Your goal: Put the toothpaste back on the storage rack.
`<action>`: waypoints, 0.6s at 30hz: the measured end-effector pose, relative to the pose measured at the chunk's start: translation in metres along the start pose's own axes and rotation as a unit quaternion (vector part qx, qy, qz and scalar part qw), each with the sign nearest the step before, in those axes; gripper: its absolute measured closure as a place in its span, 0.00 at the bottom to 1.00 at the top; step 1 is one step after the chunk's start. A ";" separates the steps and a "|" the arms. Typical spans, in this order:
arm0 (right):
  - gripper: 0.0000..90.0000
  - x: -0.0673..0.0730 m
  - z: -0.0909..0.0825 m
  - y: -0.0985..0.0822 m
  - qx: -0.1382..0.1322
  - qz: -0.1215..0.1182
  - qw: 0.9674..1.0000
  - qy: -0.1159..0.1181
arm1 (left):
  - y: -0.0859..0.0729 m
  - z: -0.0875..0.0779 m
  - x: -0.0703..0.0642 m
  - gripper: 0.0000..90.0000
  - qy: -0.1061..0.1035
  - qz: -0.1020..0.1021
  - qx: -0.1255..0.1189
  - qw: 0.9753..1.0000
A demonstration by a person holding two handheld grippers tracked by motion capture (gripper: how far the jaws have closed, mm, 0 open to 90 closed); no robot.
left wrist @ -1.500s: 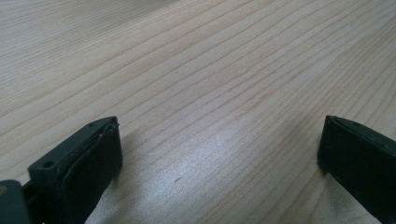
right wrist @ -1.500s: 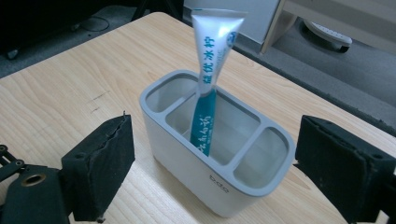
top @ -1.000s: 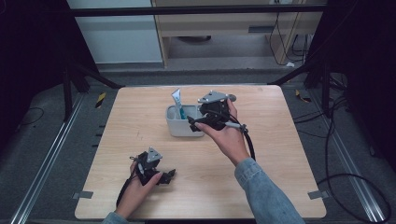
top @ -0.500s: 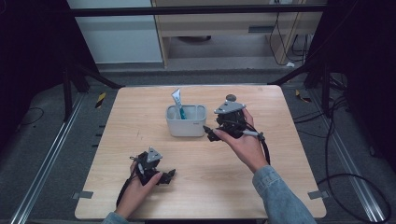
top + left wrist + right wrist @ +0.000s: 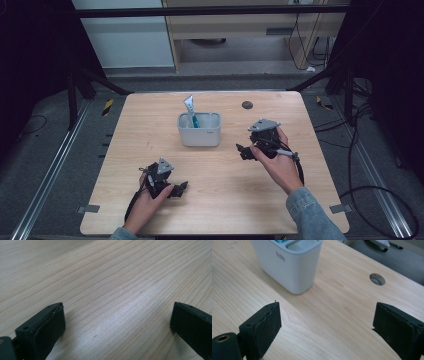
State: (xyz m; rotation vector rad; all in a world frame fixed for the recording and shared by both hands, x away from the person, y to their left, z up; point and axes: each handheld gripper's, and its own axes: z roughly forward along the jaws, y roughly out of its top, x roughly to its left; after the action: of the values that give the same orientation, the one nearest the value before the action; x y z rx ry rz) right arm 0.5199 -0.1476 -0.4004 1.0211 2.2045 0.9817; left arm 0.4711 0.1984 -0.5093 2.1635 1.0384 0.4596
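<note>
Both grippers gape wide, holding nothing: right gripper [image 5: 243, 151] just beside the holder [image 5: 200, 135] with its tube [image 5: 189, 106], left gripper [image 5: 183, 188] near the table's [image 5: 300, 200] front edge.

counter [image 5: 150, 150]: light wood, grain running lengthwise | round cable hole [image 5: 247, 104] near its far edge, right of centre | floor [image 5: 55, 150]: grey, metal rails along both sides | black cables [image 5: 380, 165] on the floor at right | black-and-yellow tape [image 5: 107, 107] by the far left corner | pale cabinet [image 5: 125, 37] behind
</note>
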 end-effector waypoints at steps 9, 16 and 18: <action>0.08 -0.021 0.005 -0.050 0.016 0.037 0.999 -0.014 | 0.000 0.000 0.000 0.00 0.000 -0.002 0.000 1.000; 0.08 -0.037 0.006 -0.079 0.035 0.060 0.997 -0.031 | 0.000 0.000 0.000 0.00 0.000 0.000 0.000 1.000; 0.08 -0.044 0.006 -0.089 0.038 0.078 0.996 -0.034 | 0.000 0.000 0.000 0.00 0.000 0.000 0.000 1.000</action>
State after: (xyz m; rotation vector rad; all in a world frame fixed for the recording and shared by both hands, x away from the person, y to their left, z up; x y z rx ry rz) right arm 0.5120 -0.2209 -0.4673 1.2578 2.1473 0.9214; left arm 0.4711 0.1984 -0.5093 2.1634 1.0385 0.4609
